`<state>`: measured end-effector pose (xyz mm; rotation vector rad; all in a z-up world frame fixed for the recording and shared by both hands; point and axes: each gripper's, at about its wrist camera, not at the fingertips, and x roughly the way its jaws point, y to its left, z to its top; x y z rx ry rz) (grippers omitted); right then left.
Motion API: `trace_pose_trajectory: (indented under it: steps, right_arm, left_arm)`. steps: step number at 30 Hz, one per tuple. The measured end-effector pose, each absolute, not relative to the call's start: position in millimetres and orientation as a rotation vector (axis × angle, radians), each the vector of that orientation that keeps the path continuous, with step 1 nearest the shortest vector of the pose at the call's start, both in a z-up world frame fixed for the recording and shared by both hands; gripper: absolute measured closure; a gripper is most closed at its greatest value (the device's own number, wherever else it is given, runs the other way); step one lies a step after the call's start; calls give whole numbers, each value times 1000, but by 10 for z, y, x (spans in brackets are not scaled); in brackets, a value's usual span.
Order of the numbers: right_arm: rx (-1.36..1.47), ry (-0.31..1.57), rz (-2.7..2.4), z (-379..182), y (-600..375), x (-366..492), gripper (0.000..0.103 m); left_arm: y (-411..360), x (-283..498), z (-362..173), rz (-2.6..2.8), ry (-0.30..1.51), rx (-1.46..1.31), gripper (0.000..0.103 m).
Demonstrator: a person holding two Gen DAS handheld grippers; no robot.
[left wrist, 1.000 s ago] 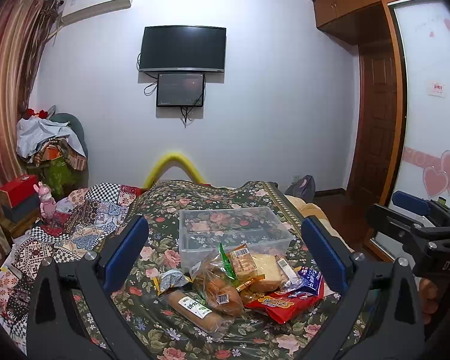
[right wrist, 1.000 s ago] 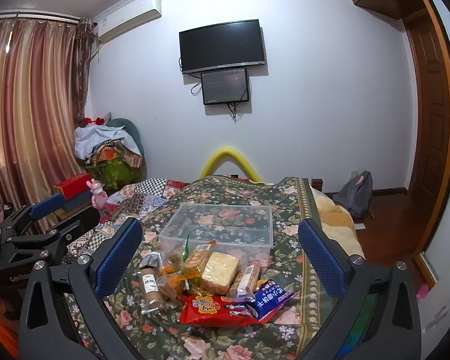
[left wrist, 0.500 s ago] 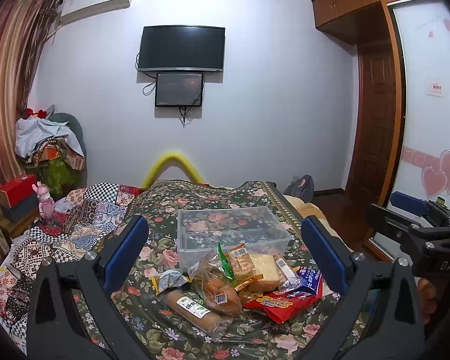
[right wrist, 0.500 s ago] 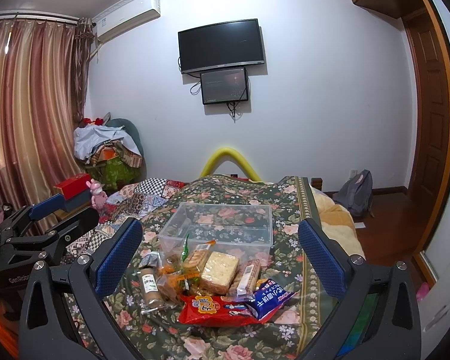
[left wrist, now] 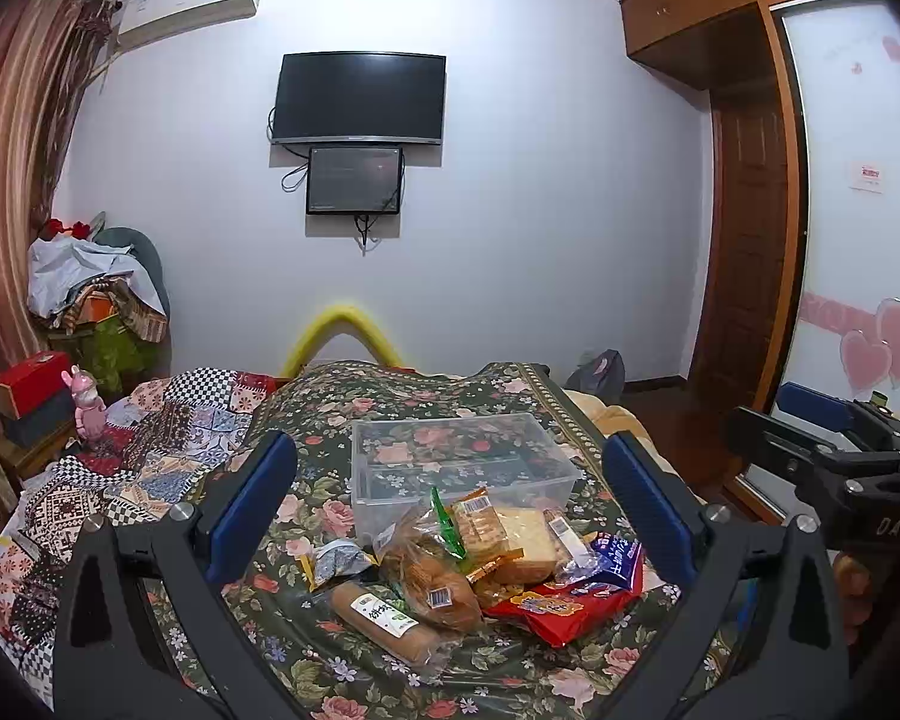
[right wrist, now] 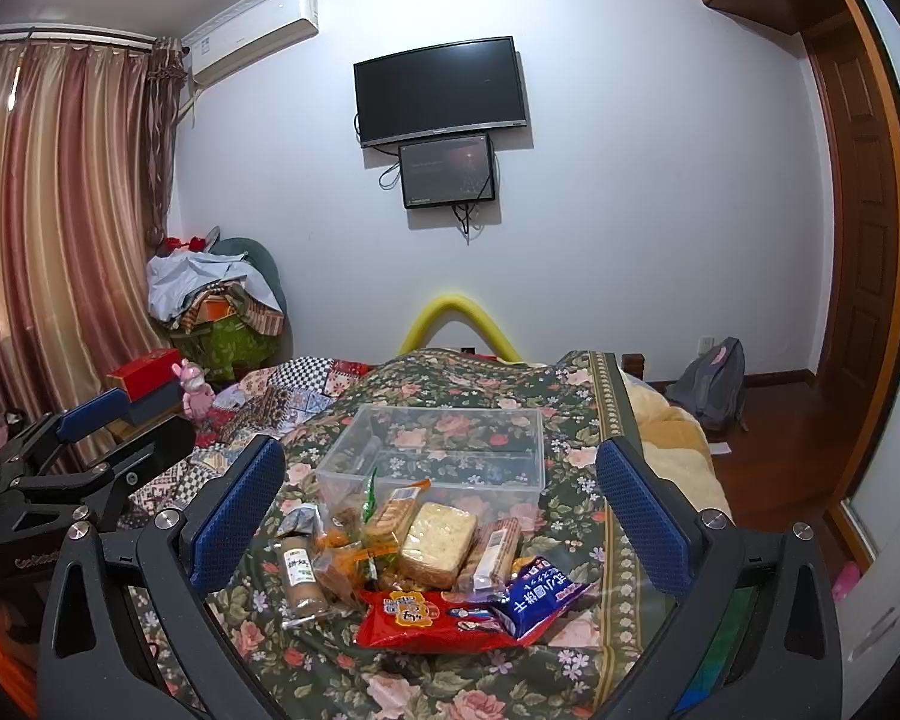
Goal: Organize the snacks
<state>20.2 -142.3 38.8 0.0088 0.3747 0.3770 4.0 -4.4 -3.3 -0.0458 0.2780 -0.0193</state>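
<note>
A clear plastic bin (left wrist: 459, 462) (right wrist: 435, 450) stands empty on the floral bedspread. In front of it lies a heap of several snacks: a red packet (left wrist: 561, 609) (right wrist: 423, 618), a blue packet (left wrist: 615, 555) (right wrist: 537, 597), a pale square cake (right wrist: 438, 543), a long bread roll (left wrist: 381, 615) and a bagged bun (left wrist: 435, 579). My left gripper (left wrist: 447, 501) is open, held above and short of the heap. My right gripper (right wrist: 438, 510) is open too, with the heap between its blue pads (right wrist: 642, 513) in view. Neither touches anything.
The bedspread (right wrist: 498, 690) covers the bed; a patchwork quilt (left wrist: 150, 444) lies to the left. A wardrobe door (left wrist: 858, 276) and wooden door (right wrist: 858, 210) stand at right, with a backpack (right wrist: 711, 381) on the floor. Boxes and a pink toy (left wrist: 87, 405) sit at left.
Almost nothing differs; both views drift very slightly and the grippers stay open above the heap.
</note>
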Motion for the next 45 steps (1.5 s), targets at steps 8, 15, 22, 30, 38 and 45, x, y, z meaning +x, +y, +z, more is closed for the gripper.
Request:
trace_pose_trajectory:
  steps: [8,15,22,30,38,45]
  right_arm:
    - [11,393,372,321,-1443,267,0]
    - [41,452,380,196,-1510,406,11]
    - [40,541,366,-50,-1608,585,26]
    - [33,658,336,-369,-1722,790,33]
    - [21,784,301,-735,-1849,1003,38]
    - [16,857,298,-963,-1850,1170,38]
  left_arm:
    - [2,108,-80,-23,300,-55,5]
    - [98,281,-241,-14,369,-60,20]
    - [229,536,-573,-29,506,-59,32]
    - [404,797,-1102,10,670,-81,34]
    - [551,1033,-1556,58,793,-110,34]
    - [610,1192,-1843,78,867,-128,33]
